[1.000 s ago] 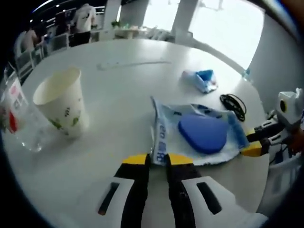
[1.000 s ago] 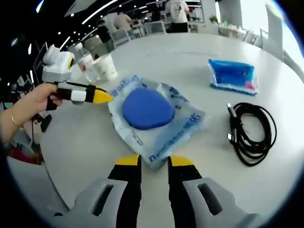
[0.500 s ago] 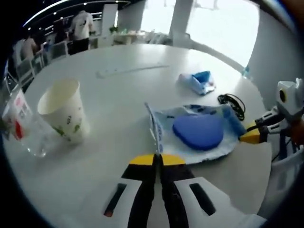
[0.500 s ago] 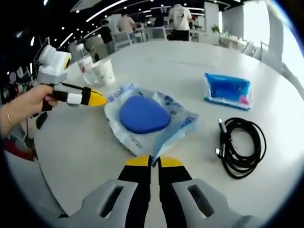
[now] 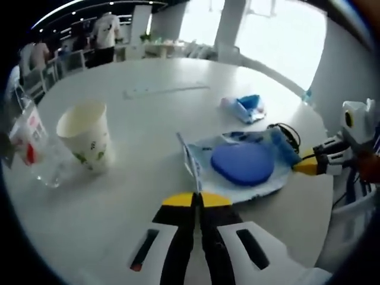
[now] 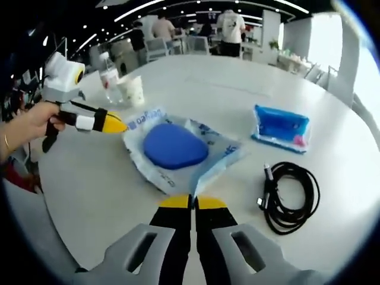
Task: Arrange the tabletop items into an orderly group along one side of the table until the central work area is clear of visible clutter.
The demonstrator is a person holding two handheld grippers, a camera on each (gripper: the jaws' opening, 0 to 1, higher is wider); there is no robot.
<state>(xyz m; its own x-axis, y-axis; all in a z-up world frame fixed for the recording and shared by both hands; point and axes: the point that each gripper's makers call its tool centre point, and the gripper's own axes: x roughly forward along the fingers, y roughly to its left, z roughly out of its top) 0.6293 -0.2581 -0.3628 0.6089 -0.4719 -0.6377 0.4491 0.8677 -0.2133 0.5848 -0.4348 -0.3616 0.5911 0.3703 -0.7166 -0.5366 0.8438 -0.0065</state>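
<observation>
On the white surface [image 6: 332,124], both hand-held grippers pinch opposite edges of the clear packet [image 6: 178,155] holding a blue pad: left hand-held gripper [image 5: 196,199] clenched on one edge, right hand-held gripper [image 6: 192,202] on another. Paper cup [image 5: 85,134], blue pouch [image 6: 281,127] and black cable [image 6: 291,196] lie nearby.

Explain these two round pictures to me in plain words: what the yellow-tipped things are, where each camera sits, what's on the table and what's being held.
A person holds one hand-held gripper in each hand; a camera rides on each, looking along its jaws. In the left gripper view, the left hand-held gripper is shut on an edge of the plastic packet with a blue pad inside. In the right gripper view, the right hand-held gripper pinches its opposite edge. On the white table lie a paper cup, a plastic bottle, a blue tissue pack and a coiled black cable.
</observation>
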